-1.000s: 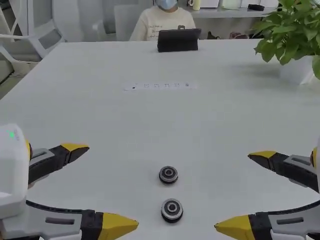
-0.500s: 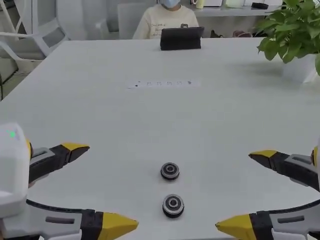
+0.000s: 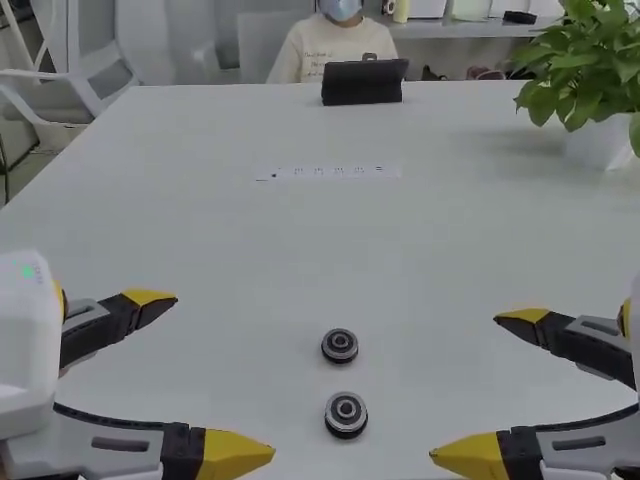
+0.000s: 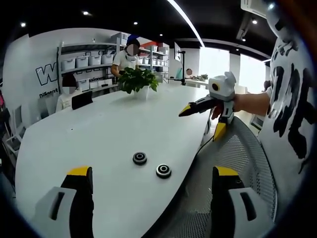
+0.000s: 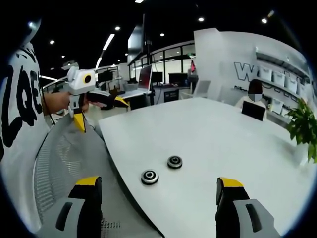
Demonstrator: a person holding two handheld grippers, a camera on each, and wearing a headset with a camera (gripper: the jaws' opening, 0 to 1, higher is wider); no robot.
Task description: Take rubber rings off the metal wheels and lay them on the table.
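Two small metal wheels with black rubber rings lie flat near the table's front edge, the far wheel [image 3: 340,345] [image 4: 139,158] [image 5: 174,161] just behind the near wheel [image 3: 346,415] [image 4: 163,171] [image 5: 149,176]. My left gripper [image 3: 200,378] [image 4: 152,172] [image 5: 100,113] hangs open at the left of the wheels. At their right, my right gripper [image 3: 487,388] [image 5: 158,182] [image 4: 202,123] is open too. Both sit well apart from the wheels, jaws spread wide with nothing between them.
A potted plant [image 3: 585,60] stands at the far right of the white table [image 3: 300,240]. A person sits at the far end behind a dark tablet [image 3: 363,80]. A thin printed strip [image 3: 325,172] lies mid-table. A mesh chair seat [image 5: 64,153] is below the front edge.
The head camera has shifted a little. Both grippers stay open and the wheels have not moved.
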